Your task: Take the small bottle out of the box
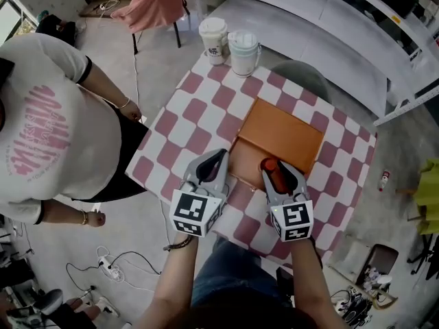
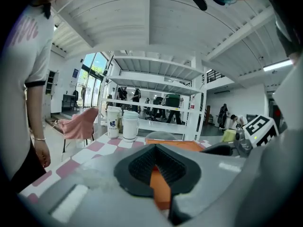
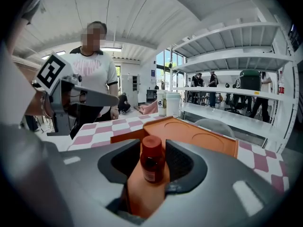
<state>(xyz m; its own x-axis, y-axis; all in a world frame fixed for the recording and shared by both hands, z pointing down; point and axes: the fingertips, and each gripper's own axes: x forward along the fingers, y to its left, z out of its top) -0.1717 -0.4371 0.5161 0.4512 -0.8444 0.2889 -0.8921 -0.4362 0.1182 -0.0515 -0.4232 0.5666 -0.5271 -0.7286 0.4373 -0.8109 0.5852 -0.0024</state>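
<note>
Status: not out yet. The small dark bottle with a red cap (image 3: 152,161) stands upright inside the shallow orange box (image 1: 244,162), toward its near side. The lid is swung open behind it, and everything sits on the pink-and-white checked tablecloth (image 1: 206,108). The right gripper (image 3: 154,148) is in position, jaws spread wide with one either side of the bottle. The pads are close to it but not visibly pressing, so I read it as unclenched: bottle bracketed, not grabbed. The left gripper (image 2: 155,148) is closed at the tips with an orange edge wedged between its pads. In the head view it sits at the box's left wall, so it looks to be pinching that wall to pin the box down. That's a judgement; the contact itself is hard to see. Done: box open, box apparently steadied, right tool lined up on the target. Left: close on the bottle body below the cap, lift it clear of the wall, set it on the cloth. Risk: the bottle is narrow and tall, so an off-centre squeeze could tip it. The white paper cup (image 1: 213,40) and pale lidded tumbler (image 1: 244,52) sit at the far edge, well clear.
</note>
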